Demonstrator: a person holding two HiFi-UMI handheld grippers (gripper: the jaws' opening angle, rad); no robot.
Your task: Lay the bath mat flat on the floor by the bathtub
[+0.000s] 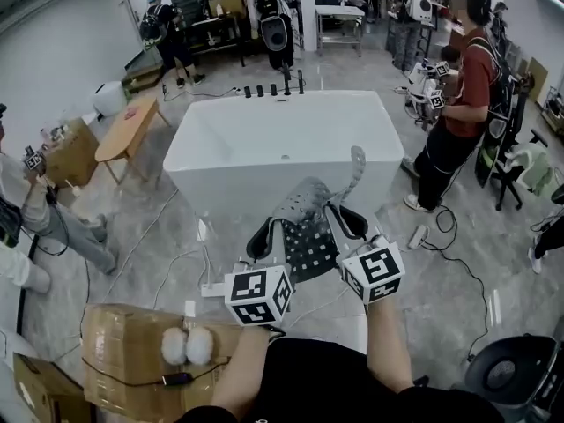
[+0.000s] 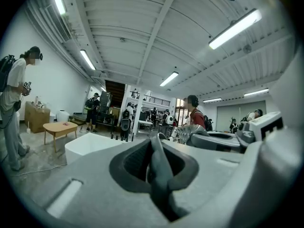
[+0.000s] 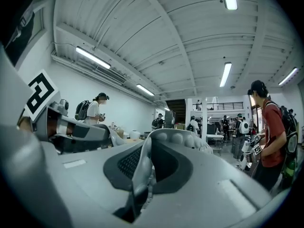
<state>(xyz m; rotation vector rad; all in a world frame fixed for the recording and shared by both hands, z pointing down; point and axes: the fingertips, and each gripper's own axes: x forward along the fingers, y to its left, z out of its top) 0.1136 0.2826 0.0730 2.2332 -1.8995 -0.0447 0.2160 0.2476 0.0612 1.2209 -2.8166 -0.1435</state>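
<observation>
While my left tongs [image 1: 263, 239] and right tongs [image 1: 350, 222] each clamp an edge of the grey bath mat [image 1: 310, 241], it sags between them, with the white bathtub [image 1: 211, 161] at twelve o'clock.

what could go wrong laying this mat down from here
The bath mat hangs bunched between the left gripper and right gripper, each pinching a thin fold, so it may slip or land folded. White cables and a power strip lie on the floor before the bathtub; the mat could settle over them.

Grey bath mat [image 1: 308, 208] crumpled, aloft before bathtub [image 1: 229, 176].
</observation>
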